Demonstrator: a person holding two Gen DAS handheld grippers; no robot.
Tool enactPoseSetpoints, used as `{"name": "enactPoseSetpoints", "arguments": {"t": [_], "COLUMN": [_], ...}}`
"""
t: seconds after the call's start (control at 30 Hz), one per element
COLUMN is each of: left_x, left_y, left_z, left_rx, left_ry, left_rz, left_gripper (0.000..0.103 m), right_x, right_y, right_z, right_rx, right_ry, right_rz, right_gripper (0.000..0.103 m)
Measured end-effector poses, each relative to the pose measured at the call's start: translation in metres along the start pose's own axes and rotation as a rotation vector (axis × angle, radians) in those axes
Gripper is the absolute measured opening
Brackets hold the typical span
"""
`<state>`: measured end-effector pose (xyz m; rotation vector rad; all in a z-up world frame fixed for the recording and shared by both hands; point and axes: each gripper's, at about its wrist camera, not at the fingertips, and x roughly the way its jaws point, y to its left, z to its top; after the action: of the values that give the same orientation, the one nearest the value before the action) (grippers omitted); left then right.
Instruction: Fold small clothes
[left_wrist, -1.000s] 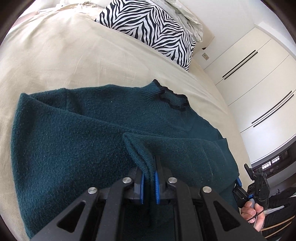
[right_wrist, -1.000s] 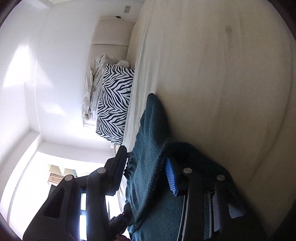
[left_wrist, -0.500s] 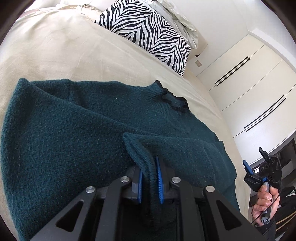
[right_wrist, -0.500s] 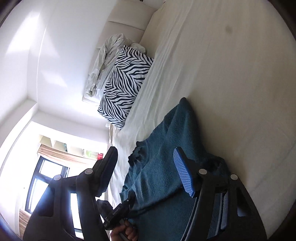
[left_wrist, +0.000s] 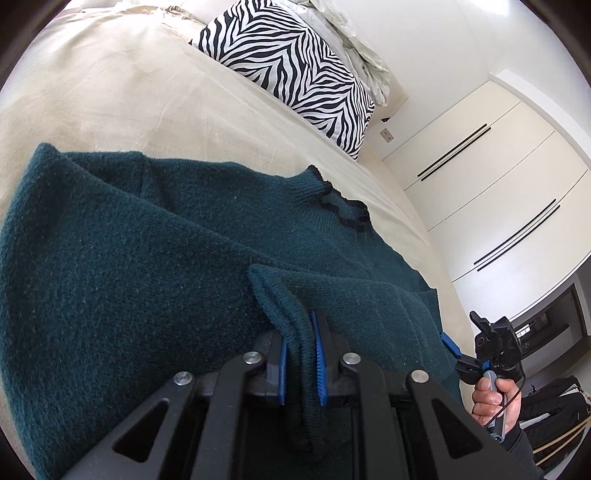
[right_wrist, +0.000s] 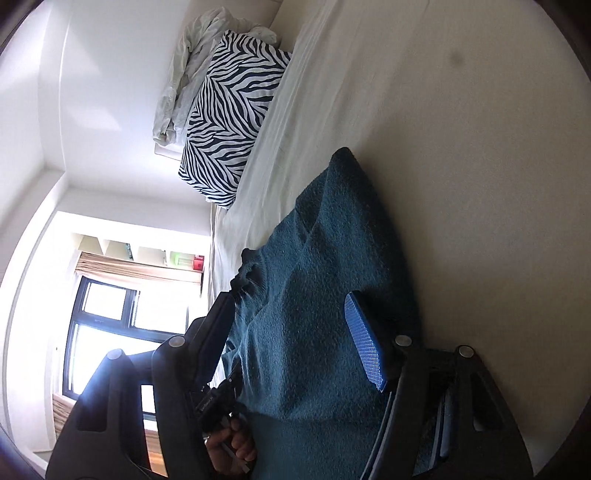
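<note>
A: What are the fingers doing rn?

B: The left gripper (left_wrist: 300, 363) is pinching a fold of the green sweater (left_wrist: 129, 280). Its two blue pads (left_wrist: 282, 371) are sitting close together w/ the thick knit edge squeezed between them. The cloth is hanging down past the pads.

A: And the other one?

B: The right gripper (right_wrist: 295, 332) is standing wide apart, holding nothing. One blue pad (right_wrist: 365, 347) is showing on the right side, the black finger (right_wrist: 218, 332) on the left side, and the sweater (right_wrist: 314, 314) is lying in the gap behind them. In the left cam that same gripper (left_wrist: 476, 350) is showing small, off the sweater's right edge, w/ a hand (left_wrist: 495, 402) wrapping around its handle.

A: Where's the sweater lying?

B: It's lying on the bed (left_wrist: 129, 85), on a plain cream sheet. The neck w/ the dark wavy trim (left_wrist: 343, 210) is pointing toward the far side. A sleeve or side part is lying folded over the body, and the left gripper is holding that folded bit.

A: Anything else around?

B: A zebra pillow (left_wrist: 295, 62) is sitting at the head of the bed, apart from the sweater. A crumpled pale blanket (left_wrist: 358, 48) is bunching up just behind it. White closet doors (left_wrist: 498, 177) are standing past the bed. In the right cam a window (right_wrist: 107, 332) is shining bright.
</note>
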<state>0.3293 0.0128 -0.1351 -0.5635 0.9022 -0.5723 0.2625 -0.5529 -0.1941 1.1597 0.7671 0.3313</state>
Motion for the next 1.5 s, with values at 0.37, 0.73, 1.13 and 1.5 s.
{"name": "enactPoseSetpoints", "arguments": {"t": [0.37,0.73,1.13,1.5], "left_x": [0.0,-0.004,-0.146,-0.234], "left_y": [0.001,0.004,-0.008,-0.008], "left_z": [-0.002,0.003,-0.055,-0.208], "left_rx": [0.0,-0.061,-0.051,-0.12], "left_ry": [-0.015,0.029,-0.041,0.012], "left_rz": [-0.007,-0.018,0.245,0.317], "left_gripper": [0.016,0.016,0.063,0.074], "right_x": [-0.026,-0.008,-0.145,-0.203], "right_y": [0.039,0.024,0.016,0.016], "right_z": [-0.004,-0.055,-0.158,-0.233], "right_rx": [-0.05,-0.103,-0.107,-0.131], "right_ry": [0.006,0.111,0.012,-0.035], "right_rz": [-0.031,-0.089,-0.206,-0.261], "right_gripper": [0.063,0.061,0.062,0.062]}}
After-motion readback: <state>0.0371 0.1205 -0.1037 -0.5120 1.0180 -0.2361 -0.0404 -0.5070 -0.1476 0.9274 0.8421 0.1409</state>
